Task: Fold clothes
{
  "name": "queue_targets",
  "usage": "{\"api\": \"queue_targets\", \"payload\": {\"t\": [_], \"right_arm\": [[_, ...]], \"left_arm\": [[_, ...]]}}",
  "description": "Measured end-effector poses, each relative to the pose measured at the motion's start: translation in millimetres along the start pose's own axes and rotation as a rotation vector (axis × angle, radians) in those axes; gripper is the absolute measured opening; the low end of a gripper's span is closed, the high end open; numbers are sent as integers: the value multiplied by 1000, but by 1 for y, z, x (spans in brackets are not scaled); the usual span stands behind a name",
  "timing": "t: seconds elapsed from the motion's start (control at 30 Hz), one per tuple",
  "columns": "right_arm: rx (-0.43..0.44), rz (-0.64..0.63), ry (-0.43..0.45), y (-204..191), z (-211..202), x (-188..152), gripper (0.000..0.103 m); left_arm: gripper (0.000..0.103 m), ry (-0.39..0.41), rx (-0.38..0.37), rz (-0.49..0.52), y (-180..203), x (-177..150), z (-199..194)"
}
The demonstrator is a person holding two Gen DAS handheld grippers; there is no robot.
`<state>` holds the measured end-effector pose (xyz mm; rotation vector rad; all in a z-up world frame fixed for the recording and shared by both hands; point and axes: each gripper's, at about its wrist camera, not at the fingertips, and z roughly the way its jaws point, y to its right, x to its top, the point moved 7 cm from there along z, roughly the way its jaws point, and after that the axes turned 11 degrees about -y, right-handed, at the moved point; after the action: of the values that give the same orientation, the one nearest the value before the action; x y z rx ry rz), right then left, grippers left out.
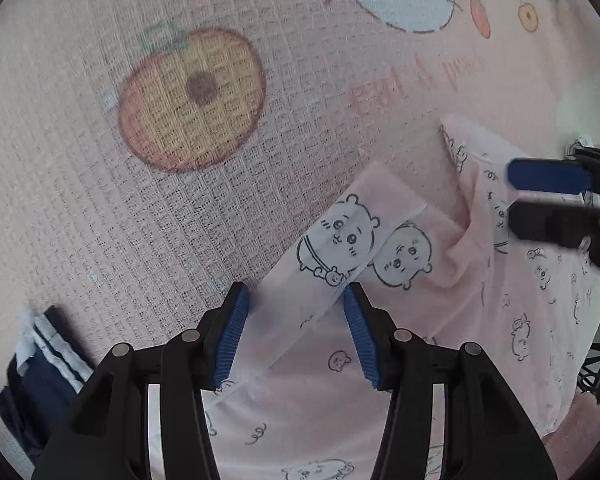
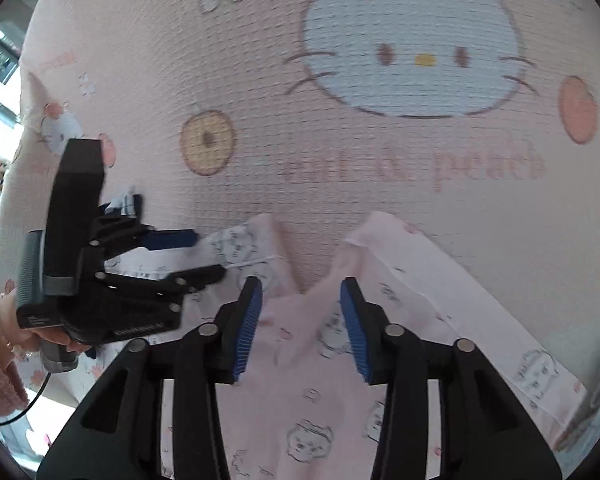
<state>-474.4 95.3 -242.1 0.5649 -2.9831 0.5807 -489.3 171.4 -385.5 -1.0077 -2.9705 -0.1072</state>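
Observation:
A pale pink garment [image 1: 440, 320] printed with little cartoon animals lies on a pink waffle blanket [image 1: 80, 160]. Its sleeve [image 1: 340, 240] stretches out flat to the upper left. My left gripper [image 1: 296, 292] points down over that sleeve, open, with the cloth lying between the blue pads [image 1: 232, 332] and not pinched. My right gripper [image 2: 301, 284] hovers open above a bunched fold of the same garment [image 2: 300, 380]. From the left wrist view the right gripper [image 1: 516, 196] enters at the right edge. The left gripper [image 2: 208, 252] appears at the left of the right wrist view.
A dark navy cloth with white trim [image 1: 40, 368] lies at the lower left, also seen as the navy cloth [image 2: 128, 204] behind the left gripper. The blanket carries a cat face print [image 2: 412, 48] and a peach print [image 1: 192, 96]. A hand [image 2: 4, 320] with a bead bracelet holds the left gripper.

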Motion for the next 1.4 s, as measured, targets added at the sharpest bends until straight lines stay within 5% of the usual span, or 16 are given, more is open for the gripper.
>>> {"api": "queue_targets", "payload": {"t": [0.1,0.17,0.3,0.4,0.43,0.53,0.6,0.67,0.8,0.93,1.03,1.17,1.4], "right_arm": [[-130,-51,-105,9,30,3,33],[-193,-21,-75,26,26,-2,31],[-215,101,-26,57,12,-13,33],[-159,103,-5,50,7,-16,35],[-151,76,-6,55,-9,-24,35],[-160,12,-33,28,26,-12,37],[-159,23,-56,18,56,-3,37],[-133,58,-72,20,62,-5,37],[-133,78,-46,78,-22,-43,38],[-131,126,37,83,-22,-41,38],[-132,231,116,104,-54,-51,38],[-122,307,47,132,-60,-82,39],[-97,99,-70,102,-20,-82,39]], "left_arm": [[44,25,40,15,-6,8,-4],[43,50,67,-46,-22,13,-8],[44,98,-22,-152,-40,23,-22],[44,161,-68,-50,-20,33,-40],[44,148,-76,1,-10,37,-39],[43,96,-52,134,15,44,-22],[17,60,-30,219,31,49,-10],[8,33,-22,279,42,53,-2],[9,72,-98,65,8,68,-10],[13,102,-134,-129,-26,64,-21],[33,137,-122,-211,-41,53,-35],[42,168,-105,-172,-29,28,-50],[32,65,-58,-5,28,32,-2]]}}
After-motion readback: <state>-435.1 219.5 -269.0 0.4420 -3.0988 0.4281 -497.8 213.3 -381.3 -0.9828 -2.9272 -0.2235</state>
